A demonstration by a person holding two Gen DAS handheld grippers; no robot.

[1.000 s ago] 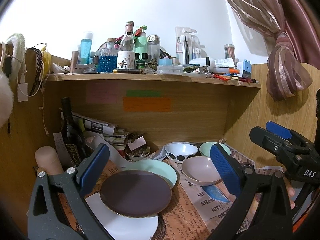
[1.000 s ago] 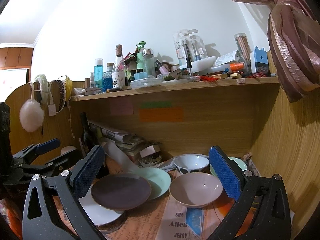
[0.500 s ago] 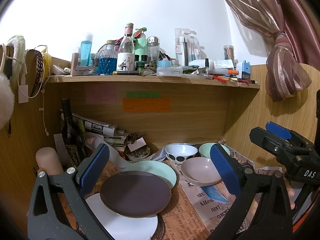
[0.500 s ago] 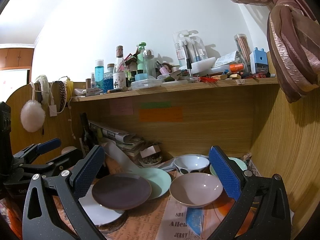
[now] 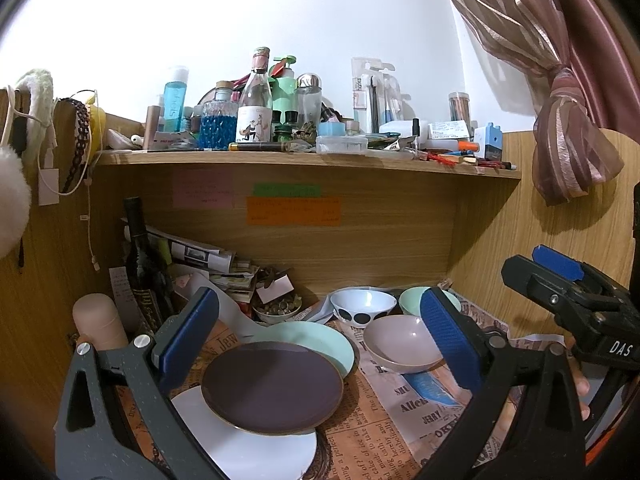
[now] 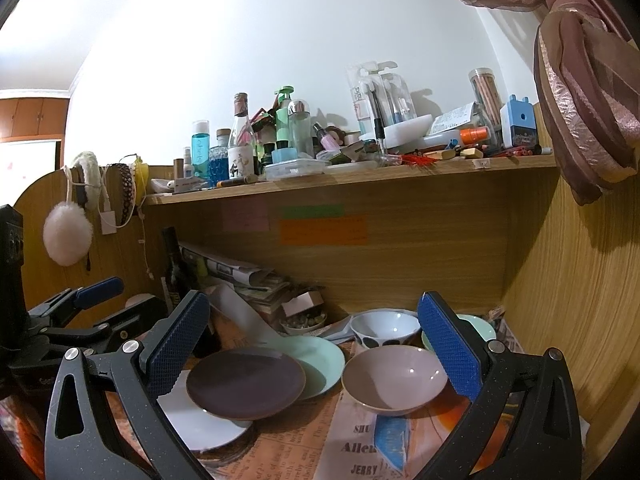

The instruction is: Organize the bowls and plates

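Note:
A dark brown plate [image 5: 272, 388] [image 6: 244, 384] leans tilted on a white plate [image 5: 256, 448] [image 6: 200, 428] and a mint green plate [image 5: 320, 340] [image 6: 320, 360]. To its right stands a pink bowl [image 5: 400, 346] [image 6: 394, 378]. Behind that are a white bowl with black dots [image 5: 362, 310] [image 6: 384, 328] and a mint bowl [image 5: 414, 302] [image 6: 478, 326]. My left gripper [image 5: 320, 298] [image 6: 92, 292] hangs open above the plates, holding nothing. My right gripper [image 6: 314, 300] [image 5: 534, 268] is open too, above the pink bowl and empty.
Printed newspaper [image 5: 400, 412] covers the desk. Wooden walls close the nook at the left, back and right. A dark wine bottle [image 5: 140, 256], stacked papers [image 5: 208, 256], a small dish of trinkets [image 5: 278, 308] and a beige cylinder [image 5: 98, 320] crowd the back left. A cluttered shelf [image 5: 304, 160] overhangs.
Both views have drifted only very slightly. The plates and bowls lie where they were, and both grippers stay open.

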